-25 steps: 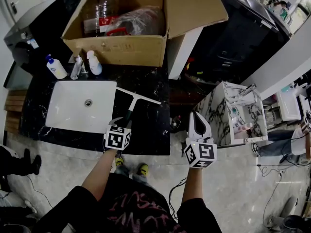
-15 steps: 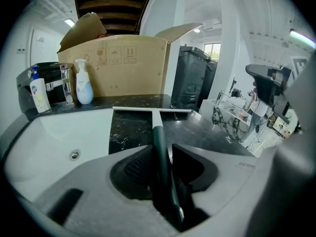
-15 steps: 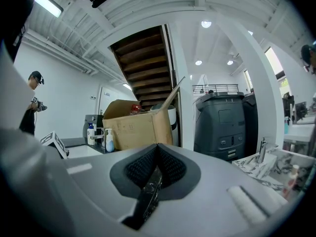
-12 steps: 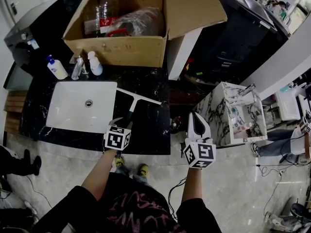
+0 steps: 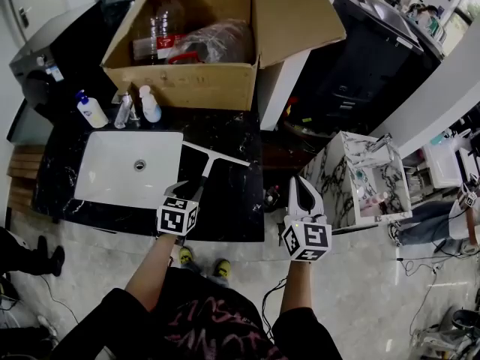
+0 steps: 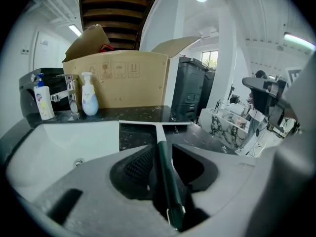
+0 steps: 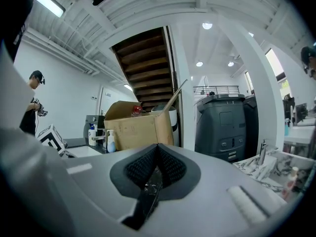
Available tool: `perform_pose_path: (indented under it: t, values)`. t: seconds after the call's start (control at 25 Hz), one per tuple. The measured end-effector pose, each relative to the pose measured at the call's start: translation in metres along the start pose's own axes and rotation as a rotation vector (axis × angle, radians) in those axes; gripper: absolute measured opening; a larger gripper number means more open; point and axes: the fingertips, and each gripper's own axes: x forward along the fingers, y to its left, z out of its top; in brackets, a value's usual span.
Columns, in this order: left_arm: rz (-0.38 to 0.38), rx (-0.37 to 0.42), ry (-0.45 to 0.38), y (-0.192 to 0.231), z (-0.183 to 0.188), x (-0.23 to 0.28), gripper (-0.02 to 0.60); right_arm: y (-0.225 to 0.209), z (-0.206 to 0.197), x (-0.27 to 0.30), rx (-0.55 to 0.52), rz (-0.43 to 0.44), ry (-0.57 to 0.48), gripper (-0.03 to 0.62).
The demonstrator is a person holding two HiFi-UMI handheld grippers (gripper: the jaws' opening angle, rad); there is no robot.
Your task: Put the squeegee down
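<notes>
The squeegee (image 5: 215, 156) lies on the black marble counter (image 5: 236, 205) just right of the sink, its white blade away from me and its dark handle pointing back at me. In the left gripper view the squeegee (image 6: 154, 125) runs straight out from between the jaws. My left gripper (image 5: 190, 191) is open around the handle's near end; its jaws have just been opening, and a gap shows beside the handle. My right gripper (image 5: 303, 184) hovers off the counter's right edge, shut with nothing in it; in its own view the right gripper (image 7: 157, 149) has its pads meeting.
A white sink (image 5: 112, 175) is set in the counter's left half. Behind it stand pump bottles (image 5: 90, 111) and a faucet (image 5: 124, 109), then a large open cardboard box (image 5: 187, 81). A marble-patterned shelf unit (image 5: 367, 178) stands at the right. A person (image 7: 32, 102) stands far left.
My left gripper has lifted slightly and drawn back along the handle. The squeegee stays flat on the counter. The right gripper has not moved.
</notes>
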Motion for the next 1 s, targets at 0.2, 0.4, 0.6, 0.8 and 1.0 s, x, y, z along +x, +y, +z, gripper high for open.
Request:
perform_pose_path:
  t: [0.2,0.4,0.6,0.8,1.0]
  values:
    - [0.024,0.033,-0.105,0.008,0.032,-0.019,0.081,0.006,0.003,0.001,-0.001,0.002,-0.008,0.008]
    - [0.034,0.030,-0.208,0.015,0.065,-0.039,0.025,0.014,0.005,0.004,-0.002,0.008,-0.011,0.008]
    - [0.029,0.068,-0.258,0.017,0.087,-0.054,0.000,0.022,0.006,0.006,-0.002,0.010,-0.015,0.008]
    - [0.028,0.082,-0.294,0.022,0.103,-0.067,0.000,0.027,0.010,0.007,-0.006,0.013,-0.017,0.008]
    - [0.040,0.087,-0.323,0.031,0.117,-0.078,0.000,0.032,0.012,0.008,-0.015,0.011,-0.013,0.008]
